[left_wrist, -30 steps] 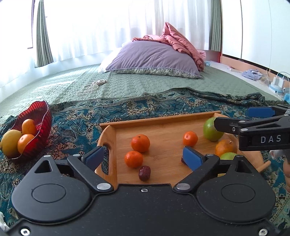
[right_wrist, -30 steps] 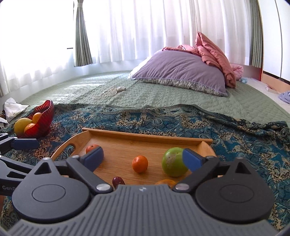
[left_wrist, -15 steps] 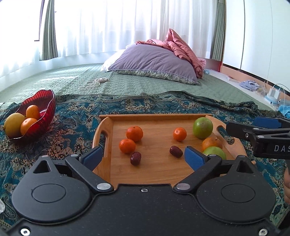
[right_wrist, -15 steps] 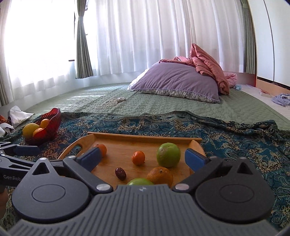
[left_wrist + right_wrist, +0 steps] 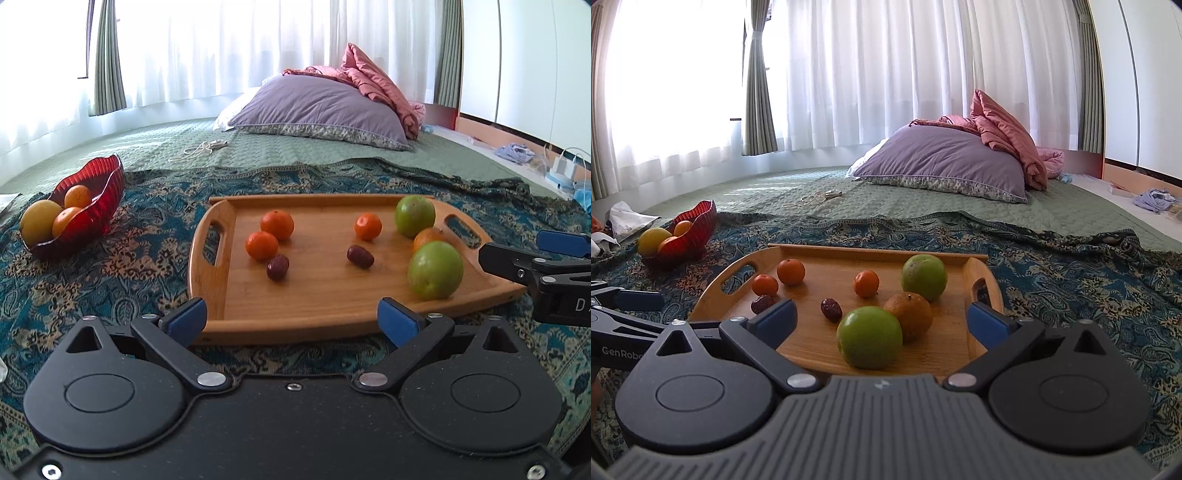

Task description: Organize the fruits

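Meanwhile, both cameras have drawn back from the wooden tray [image 5: 332,317] since a second ago: its near edge now lies beyond the fingertips in the left wrist view, where the tray earlier filled the space between them, and every fruit on it now shows. The left gripper [image 5: 291,319] stands wide open and empty, hovering over the patterned cloth [image 5: 110,280] just short of the tray. The right gripper [image 5: 882,319] is likewise spread wide, holding nothing, its fingers flanking the near green apple [image 5: 870,338] without touching it. On the tray lie two green apples, an orange [image 5: 910,314], three tangerines and two dark dates. The red bowl [image 5: 99,206] with more fruit sits well apart to the left. Partial lettering reads "GenRobo" on the left gripper's body in the right wrist view and "D" on the right gripper [image 5: 546,266] in the left wrist view.
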The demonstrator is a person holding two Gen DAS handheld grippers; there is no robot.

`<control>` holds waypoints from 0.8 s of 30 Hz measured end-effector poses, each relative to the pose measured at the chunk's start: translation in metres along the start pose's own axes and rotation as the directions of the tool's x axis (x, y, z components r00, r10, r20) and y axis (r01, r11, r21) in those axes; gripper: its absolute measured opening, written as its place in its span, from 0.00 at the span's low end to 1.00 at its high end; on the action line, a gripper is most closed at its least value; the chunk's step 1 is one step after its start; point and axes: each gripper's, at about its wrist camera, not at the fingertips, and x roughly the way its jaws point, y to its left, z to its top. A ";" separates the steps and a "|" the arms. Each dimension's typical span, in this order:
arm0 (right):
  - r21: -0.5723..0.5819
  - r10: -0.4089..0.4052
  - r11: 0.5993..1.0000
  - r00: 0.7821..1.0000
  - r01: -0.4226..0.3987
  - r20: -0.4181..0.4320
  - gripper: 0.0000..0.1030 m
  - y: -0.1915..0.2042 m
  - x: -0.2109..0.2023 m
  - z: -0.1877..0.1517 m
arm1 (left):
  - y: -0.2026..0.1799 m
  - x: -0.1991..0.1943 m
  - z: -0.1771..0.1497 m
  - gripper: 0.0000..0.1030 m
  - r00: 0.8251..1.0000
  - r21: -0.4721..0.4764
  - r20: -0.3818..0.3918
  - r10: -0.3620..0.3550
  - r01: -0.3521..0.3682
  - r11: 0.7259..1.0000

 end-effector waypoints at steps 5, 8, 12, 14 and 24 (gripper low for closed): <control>-0.012 -0.019 1.000 1.000 0.018 -0.010 1.00 0.001 -0.001 -0.017 | -0.002 0.006 -0.015 0.96 1.000 0.003 -0.024 0.011 -0.011 1.000; -0.023 -0.027 0.999 0.999 0.026 -0.019 1.00 0.003 0.001 -0.025 | -0.004 0.010 -0.021 0.96 0.999 0.009 -0.025 0.024 -0.024 1.000; -0.044 -0.036 0.998 0.999 0.035 -0.033 1.00 0.007 0.005 -0.034 | -0.005 0.017 -0.028 0.97 0.999 0.008 -0.027 0.034 -0.034 0.999; -0.051 -0.043 0.998 0.998 0.041 -0.038 1.00 0.009 0.008 -0.039 | -0.004 0.022 -0.030 0.98 0.999 0.003 -0.034 0.039 -0.039 0.999; -0.017 -0.062 0.998 0.995 0.061 -0.073 1.00 0.008 0.028 -0.055 | -0.006 0.044 -0.036 0.98 0.997 0.013 -0.055 0.055 -0.054 0.998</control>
